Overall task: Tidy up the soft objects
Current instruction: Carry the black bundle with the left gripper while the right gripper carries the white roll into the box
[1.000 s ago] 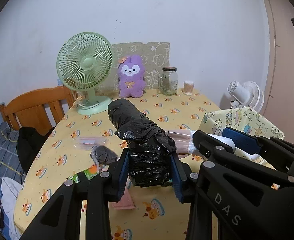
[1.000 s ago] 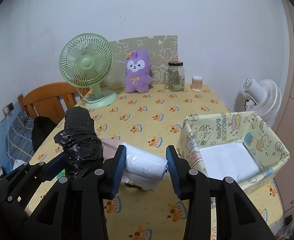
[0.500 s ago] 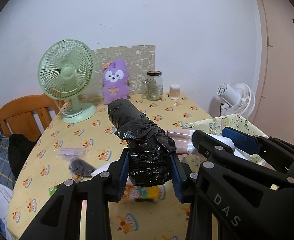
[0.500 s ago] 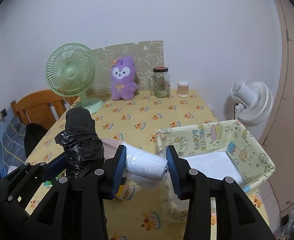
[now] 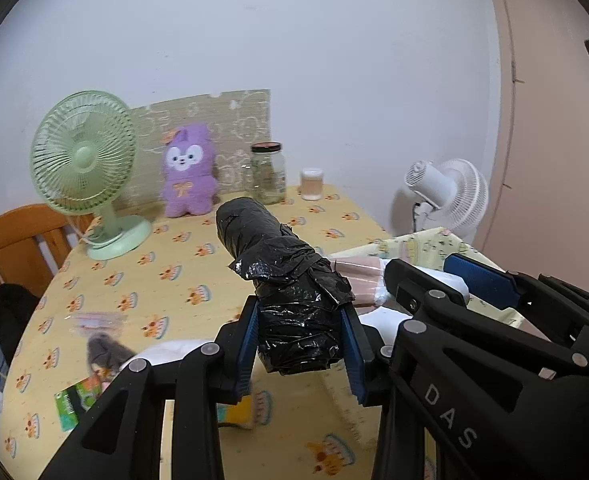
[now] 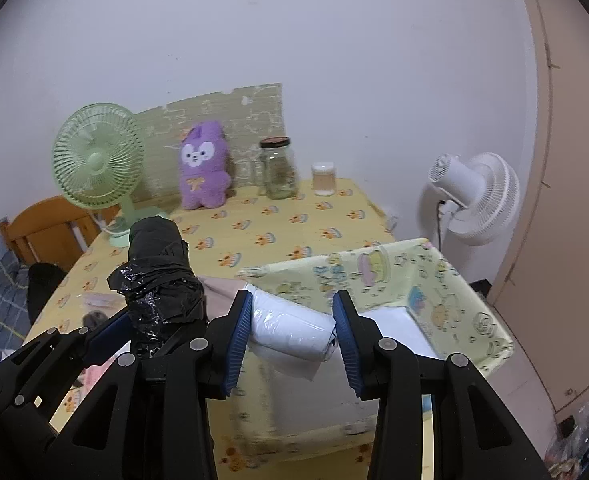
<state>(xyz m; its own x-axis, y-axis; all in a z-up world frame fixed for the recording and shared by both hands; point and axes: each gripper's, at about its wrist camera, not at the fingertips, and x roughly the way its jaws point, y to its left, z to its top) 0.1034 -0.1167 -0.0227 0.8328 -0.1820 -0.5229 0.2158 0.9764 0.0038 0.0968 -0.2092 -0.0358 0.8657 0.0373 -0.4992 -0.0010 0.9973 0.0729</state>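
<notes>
Left tongs [image 5: 300,354] clench black plastic-wrapped roll [image 5: 282,276], long axis toward 11 o'clock; right tongs [image 6: 292,330] clench white roll [image 6: 290,326], crosswise.

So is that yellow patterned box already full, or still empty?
Nearly empty, as far as shows. The yellow patterned box is open-topped, and only something flat and white lies on its floor; its near corner is hidden.

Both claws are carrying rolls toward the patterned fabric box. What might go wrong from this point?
1. The left claw grips the black plastic-wrapped roll only at its near end; the long free end could sag or slide out.
2. The white roll in the right claw has slick wrapping, so it may slip.
3. The fabric box has soft walls, so a roll or claw could catch the near rim and fold it inward.
</notes>
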